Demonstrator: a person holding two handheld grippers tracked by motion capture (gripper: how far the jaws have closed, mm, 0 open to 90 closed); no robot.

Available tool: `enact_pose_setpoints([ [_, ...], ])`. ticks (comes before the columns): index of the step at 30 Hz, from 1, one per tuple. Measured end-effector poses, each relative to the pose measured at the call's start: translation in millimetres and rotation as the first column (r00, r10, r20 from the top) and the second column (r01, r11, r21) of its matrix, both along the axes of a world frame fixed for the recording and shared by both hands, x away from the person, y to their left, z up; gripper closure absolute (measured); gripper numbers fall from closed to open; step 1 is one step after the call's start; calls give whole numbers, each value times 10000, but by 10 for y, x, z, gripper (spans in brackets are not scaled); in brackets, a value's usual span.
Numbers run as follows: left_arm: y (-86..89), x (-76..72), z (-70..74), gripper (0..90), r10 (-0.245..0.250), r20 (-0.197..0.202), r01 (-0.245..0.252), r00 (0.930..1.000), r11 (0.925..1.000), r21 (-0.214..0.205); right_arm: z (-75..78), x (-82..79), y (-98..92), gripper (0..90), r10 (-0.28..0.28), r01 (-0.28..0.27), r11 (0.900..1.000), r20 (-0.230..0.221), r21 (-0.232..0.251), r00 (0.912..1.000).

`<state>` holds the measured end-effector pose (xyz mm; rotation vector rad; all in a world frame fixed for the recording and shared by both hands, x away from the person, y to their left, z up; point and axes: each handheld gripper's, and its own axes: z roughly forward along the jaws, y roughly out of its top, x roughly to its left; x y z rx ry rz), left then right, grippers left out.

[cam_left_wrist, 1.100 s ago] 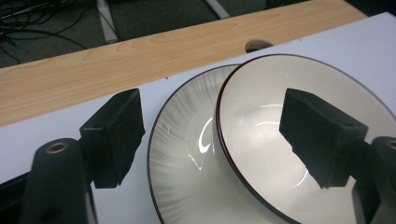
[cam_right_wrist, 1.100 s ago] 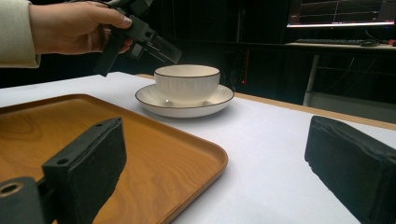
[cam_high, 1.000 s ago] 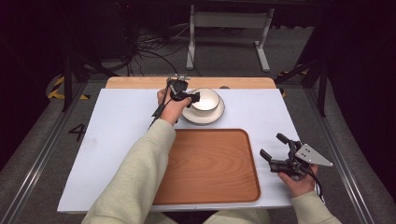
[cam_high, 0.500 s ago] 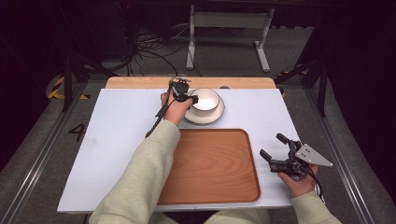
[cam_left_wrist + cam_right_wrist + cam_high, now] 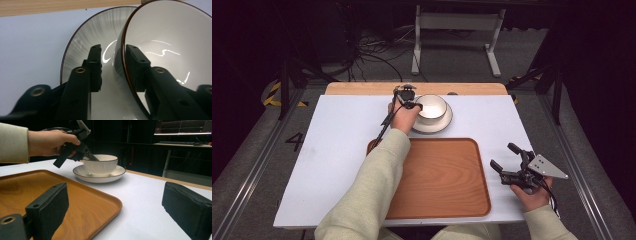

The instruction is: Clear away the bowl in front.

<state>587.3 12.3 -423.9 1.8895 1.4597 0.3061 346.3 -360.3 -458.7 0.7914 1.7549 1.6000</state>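
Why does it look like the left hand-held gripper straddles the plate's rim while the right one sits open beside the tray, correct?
Not quite: the left hand-held gripper straddles the bowl's rim, one jaw inside and one outside, as the left gripper view shows. The plate lies underneath it. The right hand-held gripper does sit open beside the tray.

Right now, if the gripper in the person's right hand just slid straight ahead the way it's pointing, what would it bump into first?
Probably the plate under the bowl: both sit ahead between the right gripper's open jaws, across bare table. Depth is hard to judge.
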Motion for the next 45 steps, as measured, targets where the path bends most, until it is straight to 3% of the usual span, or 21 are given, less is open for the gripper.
enact_pose_setpoints([
  [2,-17,6,2,716,13,13,-13,10000,10000,31,0,0,0,77,-13,13,10000,3,6,10000],
  [3,-31,7,5,792,17,-25,-16,10000,10000,45,0,-1,0,77,-14,14,10000,4,7,10000],
  [12,-65,9,21,809,97,-73,-95,9999,9997,247,-1,-3,-3,79,-18,18,10000,12,35,10000],
  [17,-30,-13,65,819,12,-9,-12,10000,9999,-111,0,0,-1,83,-36,36,10000,-6,25,10000],
  [24,-35,-63,133,813,-102,345,103,9994,9999,-17,1,2,2,84,-45,45,10000,-31,23,10000],
  [31,6,-141,259,811,-275,381,297,9989,9978,-585,1,3,-1,84,-59,59,10000,-51,17,10000],
  [34,17,-174,314,811,-430,477,456,9979,9975,-548,2,3,0,84,-62,62,10000,-48,10,10000],
  [36,49,-216,378,810,-484,682,506,9965,9982,-307,1,4,0,84,-56,56,10000,-45,18,10000],
  [45,204,-315,536,810,-591,796,606,9951,9980,-165,2,4,0,83,-75,75,10000,-59,-2,10000],
])
